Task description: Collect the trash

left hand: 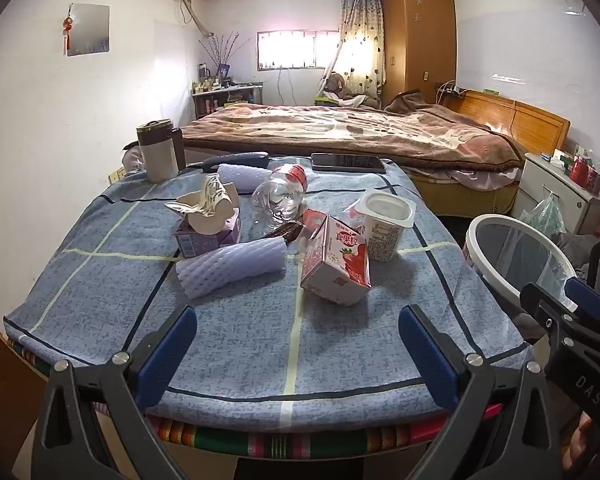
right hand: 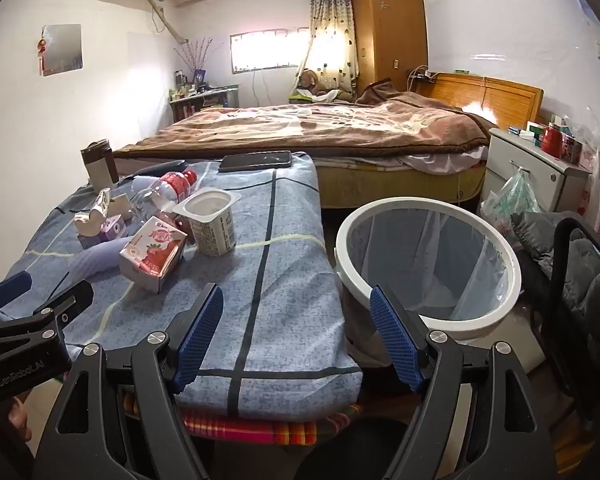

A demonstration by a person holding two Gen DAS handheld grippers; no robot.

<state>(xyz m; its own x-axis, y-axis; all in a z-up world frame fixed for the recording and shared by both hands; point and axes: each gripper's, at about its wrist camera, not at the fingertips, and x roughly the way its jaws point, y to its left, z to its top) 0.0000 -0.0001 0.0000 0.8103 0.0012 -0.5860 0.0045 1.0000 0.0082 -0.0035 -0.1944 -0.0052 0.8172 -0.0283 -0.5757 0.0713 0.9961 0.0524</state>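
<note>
Both grippers, left (left hand: pixel 298 326) and right (right hand: pixel 296 308), hang spread wide and empty at the table's (left hand: pixel 240 360) near edge. Milk carton (left hand: pixel 336 266), yogurt cup (left hand: pixel 386 226), crushed bottle (left hand: pixel 280 194), maybe foam sleeves (left hand: pixel 230 266), mid-table; bin (right hand: pixel 428 264) right.

Table under blue checked cloth (left hand: pixel 228 344). Dark phone (left hand: pixel 348 162) flat at far edge; lidded mug (left hand: pixel 158 156) upright at far left corner. Beyond: bed with brown blanket (left hand: pixel 340 128), wooden wardrobe (left hand: pixel 418 36), curtained window (left hand: pixel 296 49).
</note>
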